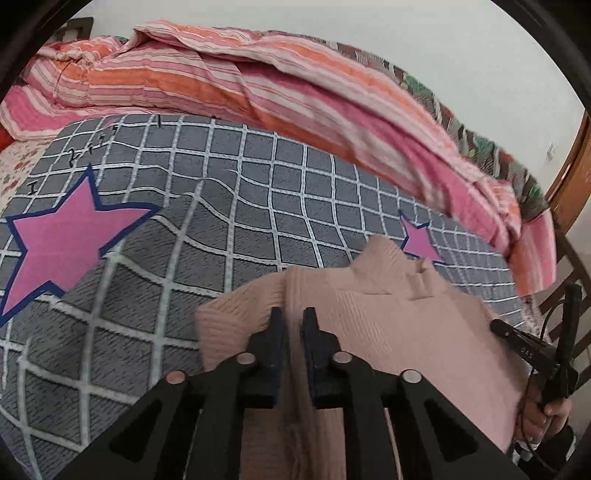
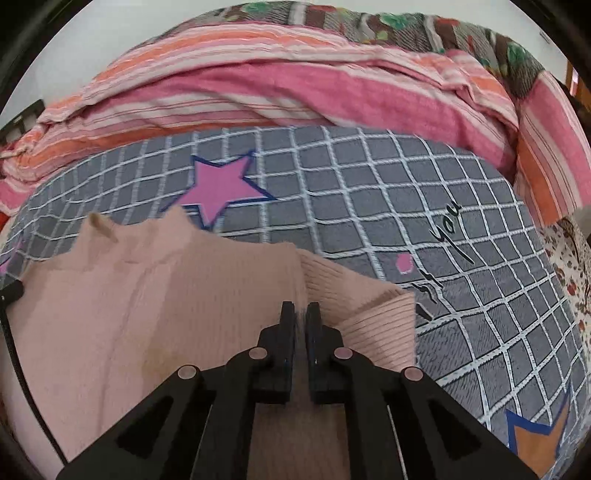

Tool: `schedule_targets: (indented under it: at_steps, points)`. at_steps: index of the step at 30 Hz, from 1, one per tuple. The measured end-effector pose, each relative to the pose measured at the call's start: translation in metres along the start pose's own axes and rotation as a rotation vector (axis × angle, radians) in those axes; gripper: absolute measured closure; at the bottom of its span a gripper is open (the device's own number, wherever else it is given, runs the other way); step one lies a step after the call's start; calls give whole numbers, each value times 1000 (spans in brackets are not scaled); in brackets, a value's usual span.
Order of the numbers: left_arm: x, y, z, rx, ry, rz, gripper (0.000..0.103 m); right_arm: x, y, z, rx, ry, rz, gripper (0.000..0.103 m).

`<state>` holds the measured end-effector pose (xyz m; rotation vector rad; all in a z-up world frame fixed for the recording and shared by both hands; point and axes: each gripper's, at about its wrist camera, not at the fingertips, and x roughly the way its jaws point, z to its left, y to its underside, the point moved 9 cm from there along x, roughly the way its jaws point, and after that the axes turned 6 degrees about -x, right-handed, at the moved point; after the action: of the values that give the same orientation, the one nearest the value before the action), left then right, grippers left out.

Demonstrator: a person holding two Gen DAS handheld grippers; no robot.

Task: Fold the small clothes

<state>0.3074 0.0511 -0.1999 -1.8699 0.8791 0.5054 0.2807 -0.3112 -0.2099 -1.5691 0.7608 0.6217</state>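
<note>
Pink sweater [image 1: 388, 317] pinched in both grippers (left [image 1: 294, 321], right [image 2: 301, 314]), on checked blanket [image 1: 221, 206]

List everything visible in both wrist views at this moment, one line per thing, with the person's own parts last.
knit sweater: one, pale pink, ribbed, lying on the checked sheet near the cameras, both grippers at its shoulders
checked sheet: one, grey with white grid, pink stars and black script, covering the bed
striped quilt: one, pink, orange and white, bunched along the far side of the bed
floral blanket: one, brown with green and red, behind the quilt
wall: white, behind the bed
left gripper: black, shut on a sweater fold
right gripper: black, shut on a sweater fold
hand: one, at the left view's right edge, holding the right gripper
</note>
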Motion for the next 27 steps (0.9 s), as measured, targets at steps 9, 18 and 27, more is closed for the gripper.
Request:
schedule_targets:
  at_steps: [9,18,27]
  points:
    - [-25,-1,56,-47,-92,-76,61,-22,-12,114,-137,-204,-37,71]
    - [-20,5,89,-25,-168,-150,61,27,-9,151,-171,-120,58,71]
    - [-18,0,92,-37,-151,-162,61,42,-18,147,-168,-31,48,71]
